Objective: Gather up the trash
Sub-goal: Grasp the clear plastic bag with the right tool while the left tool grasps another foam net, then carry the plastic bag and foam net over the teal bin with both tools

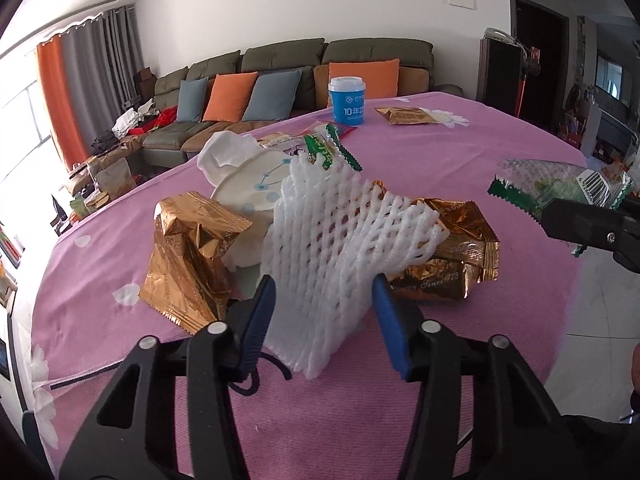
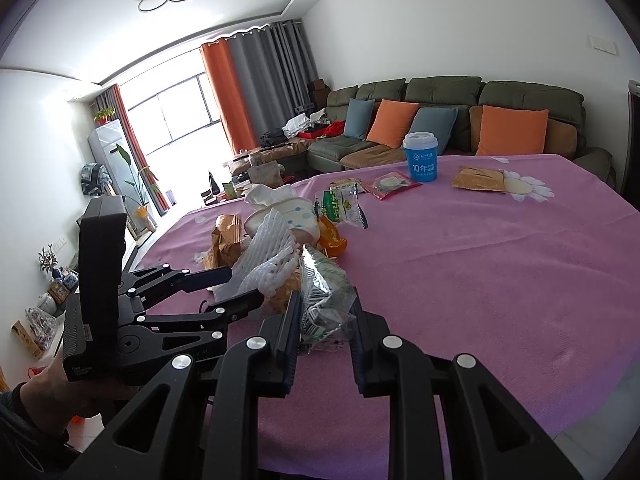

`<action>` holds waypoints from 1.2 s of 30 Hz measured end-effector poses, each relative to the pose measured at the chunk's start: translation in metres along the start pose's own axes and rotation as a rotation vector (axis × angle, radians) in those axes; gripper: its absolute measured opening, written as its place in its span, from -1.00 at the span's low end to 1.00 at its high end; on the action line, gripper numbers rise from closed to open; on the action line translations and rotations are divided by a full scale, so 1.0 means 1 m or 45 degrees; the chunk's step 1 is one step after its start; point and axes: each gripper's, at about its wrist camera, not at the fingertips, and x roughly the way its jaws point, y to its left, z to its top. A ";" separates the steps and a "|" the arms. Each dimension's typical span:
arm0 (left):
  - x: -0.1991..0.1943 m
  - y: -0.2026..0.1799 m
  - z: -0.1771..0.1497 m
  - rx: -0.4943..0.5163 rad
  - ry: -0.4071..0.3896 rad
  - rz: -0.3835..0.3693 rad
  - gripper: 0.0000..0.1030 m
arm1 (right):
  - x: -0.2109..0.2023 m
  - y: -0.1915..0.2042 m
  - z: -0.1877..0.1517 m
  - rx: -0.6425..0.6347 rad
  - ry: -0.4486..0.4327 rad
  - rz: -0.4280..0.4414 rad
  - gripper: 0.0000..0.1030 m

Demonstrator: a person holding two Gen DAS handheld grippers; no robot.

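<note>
Mid-collection at the pink-clothed desk (image 2: 500,264): my left tongs (image 1: 324,300) stand spread on either side of a white foam fruit net (image 1: 344,232), the blue pads flanking its lower end but, as far as I can tell, not yet pressing it. The net lies on the near edge of the litter heap, draped over a gold foil wrapper (image 1: 452,268), with a second gold foil packet (image 1: 192,256) just beside it on the left and a white paper plate (image 1: 252,188) behind.

My right tongs (image 2: 326,320) pinch a clear-and-green snack bag (image 2: 324,292), its crinkled film clamped between the black fingers and lifted just off the cloth next to the heap; the left camera shows the same bag hanging at its right edge.

I judge the step in hand to be the gathering of the foam net, with one piece already secured on the other side. The next move, I think, calls for closing the left tongs squarely on the net. It is soft and springy, so a light nip may slip off, and the foil underneath could be dragged along.

Farther back, well apart from the heap, a blue lidded cup (image 2: 422,158), a red-edged sachet (image 2: 390,184) and a flat gold packet (image 2: 478,178) remain to be picked up. No bin shows in either view.
</note>
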 end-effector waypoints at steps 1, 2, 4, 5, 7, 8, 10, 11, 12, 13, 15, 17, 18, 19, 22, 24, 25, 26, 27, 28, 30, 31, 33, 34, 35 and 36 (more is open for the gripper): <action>0.000 0.001 0.000 -0.009 0.002 -0.002 -0.28 | 0.000 0.000 0.000 -0.001 -0.003 0.001 -0.61; 0.000 0.003 0.000 -0.019 -0.005 -0.008 -0.46 | -0.001 0.001 0.000 -0.002 -0.006 0.001 -0.61; 0.005 0.005 0.000 -0.039 0.027 -0.044 -0.76 | -0.001 0.002 0.001 -0.004 -0.010 0.001 -0.61; 0.007 0.008 -0.002 -0.056 0.054 -0.066 -0.76 | -0.001 0.002 0.001 -0.004 -0.013 0.003 -0.61; 0.007 0.009 -0.001 -0.070 0.053 -0.079 -0.76 | -0.002 0.003 0.001 -0.009 -0.017 0.004 -0.61; 0.008 0.010 -0.001 -0.077 0.057 -0.083 -0.76 | -0.002 0.004 0.001 -0.010 -0.019 0.005 -0.61; 0.007 0.010 -0.002 -0.080 0.050 -0.087 -0.77 | -0.003 0.004 0.001 -0.010 -0.021 0.004 -0.61; 0.007 0.010 -0.002 -0.084 0.047 -0.089 -0.78 | -0.003 0.005 0.001 -0.010 -0.020 0.004 -0.61; 0.006 0.011 -0.002 -0.091 0.041 -0.091 -0.78 | -0.003 0.005 0.001 -0.011 -0.022 0.003 -0.61; 0.004 0.011 -0.003 -0.102 0.025 -0.091 -0.79 | -0.003 0.005 0.001 -0.012 -0.023 0.002 -0.61; -0.001 0.014 -0.005 -0.123 -0.006 -0.098 -0.79 | -0.003 0.004 0.001 -0.011 -0.025 0.002 -0.61; -0.011 0.017 -0.007 -0.154 -0.039 -0.111 -0.79 | -0.004 0.004 0.001 -0.014 -0.032 0.001 -0.61; -0.016 0.017 -0.008 -0.160 -0.056 -0.112 -0.79 | -0.004 0.004 0.001 -0.015 -0.036 0.002 -0.61; -0.023 0.018 -0.009 -0.165 -0.075 -0.109 -0.79 | -0.005 0.005 0.002 -0.017 -0.040 0.004 -0.61; -0.044 0.023 -0.009 -0.207 -0.128 -0.129 -0.80 | -0.005 0.007 0.003 -0.024 -0.051 0.015 -0.61; -0.062 0.027 -0.008 -0.236 -0.166 -0.142 -0.80 | -0.005 0.010 0.004 -0.032 -0.058 0.025 -0.61; -0.072 0.028 -0.009 -0.246 -0.185 -0.143 -0.80 | -0.005 0.011 0.005 -0.036 -0.061 0.030 -0.61; -0.081 0.029 -0.009 -0.262 -0.210 -0.147 -0.80 | -0.006 0.013 0.006 -0.039 -0.065 0.035 -0.61; -0.091 0.031 -0.009 -0.285 -0.232 -0.142 -0.80 | -0.006 0.015 0.007 -0.043 -0.070 0.042 -0.61; -0.099 0.034 -0.010 -0.295 -0.249 -0.130 -0.80 | -0.006 0.017 0.007 -0.049 -0.074 0.049 -0.61; -0.115 0.042 -0.013 -0.321 -0.273 -0.103 -0.80 | -0.007 0.022 0.010 -0.059 -0.085 0.068 -0.61; -0.122 0.047 -0.014 -0.336 -0.285 -0.083 -0.80 | -0.007 0.026 0.011 -0.066 -0.092 0.079 -0.61; -0.139 0.056 -0.017 -0.357 -0.310 -0.031 -0.80 | -0.008 0.033 0.014 -0.079 -0.107 0.107 -0.61; -0.148 0.060 -0.019 -0.370 -0.323 -0.003 -0.80 | -0.007 0.037 0.016 -0.088 -0.115 0.122 -0.61; -0.156 0.064 -0.022 -0.382 -0.334 0.022 -0.80 | -0.008 0.043 0.017 -0.100 -0.122 0.136 -0.61; -0.164 0.069 -0.023 -0.393 -0.345 0.049 -0.80 | -0.008 0.047 0.019 -0.111 -0.127 0.152 -0.61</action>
